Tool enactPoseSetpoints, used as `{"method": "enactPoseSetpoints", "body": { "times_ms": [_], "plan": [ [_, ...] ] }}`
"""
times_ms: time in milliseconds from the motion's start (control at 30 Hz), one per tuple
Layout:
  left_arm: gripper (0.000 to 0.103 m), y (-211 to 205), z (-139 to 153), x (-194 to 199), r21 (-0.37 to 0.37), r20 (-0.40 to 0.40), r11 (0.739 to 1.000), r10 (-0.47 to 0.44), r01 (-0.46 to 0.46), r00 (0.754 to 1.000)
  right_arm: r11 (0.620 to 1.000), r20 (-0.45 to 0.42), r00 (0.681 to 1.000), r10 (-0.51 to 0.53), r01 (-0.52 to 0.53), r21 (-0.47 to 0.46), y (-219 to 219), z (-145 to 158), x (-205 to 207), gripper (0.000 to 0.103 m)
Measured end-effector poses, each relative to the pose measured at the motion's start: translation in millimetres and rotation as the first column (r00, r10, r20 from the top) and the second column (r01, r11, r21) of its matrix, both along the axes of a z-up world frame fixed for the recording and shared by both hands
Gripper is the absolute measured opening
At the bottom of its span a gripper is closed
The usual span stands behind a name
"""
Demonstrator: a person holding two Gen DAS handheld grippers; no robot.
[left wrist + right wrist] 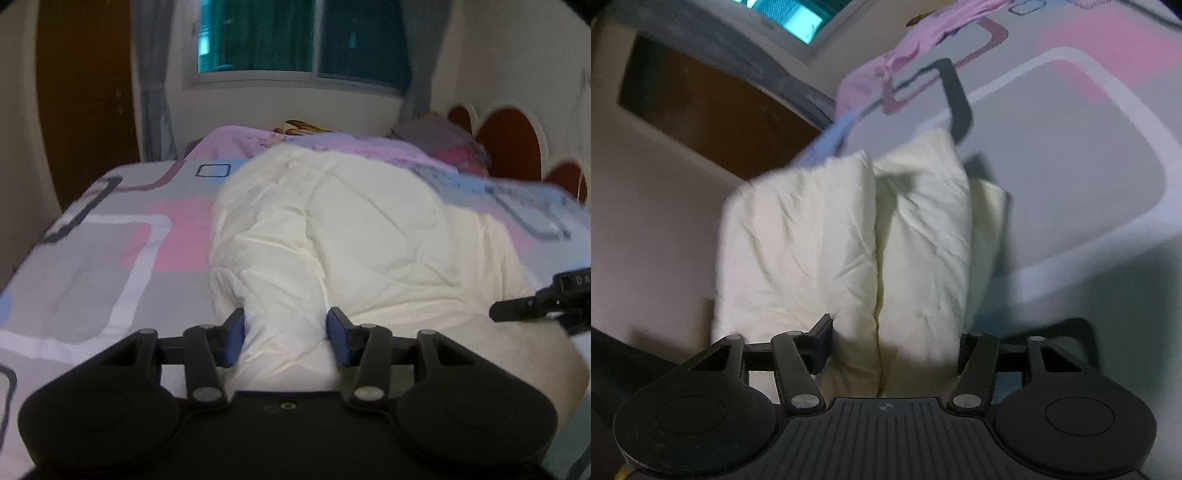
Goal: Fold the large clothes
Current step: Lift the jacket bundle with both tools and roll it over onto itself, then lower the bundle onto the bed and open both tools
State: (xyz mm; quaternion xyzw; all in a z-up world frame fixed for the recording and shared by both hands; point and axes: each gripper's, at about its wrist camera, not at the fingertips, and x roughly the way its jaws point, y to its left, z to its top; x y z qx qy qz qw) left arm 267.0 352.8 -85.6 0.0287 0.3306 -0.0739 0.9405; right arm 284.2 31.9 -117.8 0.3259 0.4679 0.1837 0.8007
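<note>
A puffy cream-white jacket [332, 229] lies bunched on the patterned bed [110, 266]. In the left wrist view my left gripper [286, 332] straddles a thick fold at the jacket's near end; the fabric fills the gap and brushes both blue pads [236, 332], and the jaws stand apart. In the right wrist view the same jacket [812, 251] shows as stacked padded folds near the bed's edge. My right gripper [894, 343] has the folds between its wide-set jaws, its right fingertip hidden behind the fabric.
A pink garment [351, 146] and a dark pillow [436, 136] lie at the bed's far side, below a window [295, 37]. A red headboard [509, 144] stands at right, a brown door [85, 92] at left. A black finger [517, 308] of the right gripper reaches in at right.
</note>
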Motion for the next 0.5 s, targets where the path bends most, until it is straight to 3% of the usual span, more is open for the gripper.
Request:
{"method": "enactPoseSetpoints", "body": {
  "times_ms": [67,200,367,500],
  "plan": [
    [0.047,-8,0,-1,0.036,0.016,0.999,0.006,-0.006,1.0,1.0,0.0,1.0,-0.009,0.009,-0.017,1,3,3,0.056],
    [0.044,-5,16,-14,0.001,0.047,0.999,0.035,-0.035,0.998,0.991,0.115,0.993,-0.026,0.04,-0.129,-2,35,-4,0.056],
    [0.045,-2,30,-42,-0.041,0.043,0.998,0.042,-0.04,0.998,0.987,0.124,0.991,-0.058,0.076,-0.144,1,42,-10,0.056],
    [0.047,-10,39,-55,-0.02,0.03,0.999,0.037,-0.037,0.999,0.964,0.25,0.965,-0.076,0.136,-0.229,8,65,-25,0.056]
  ]
}}
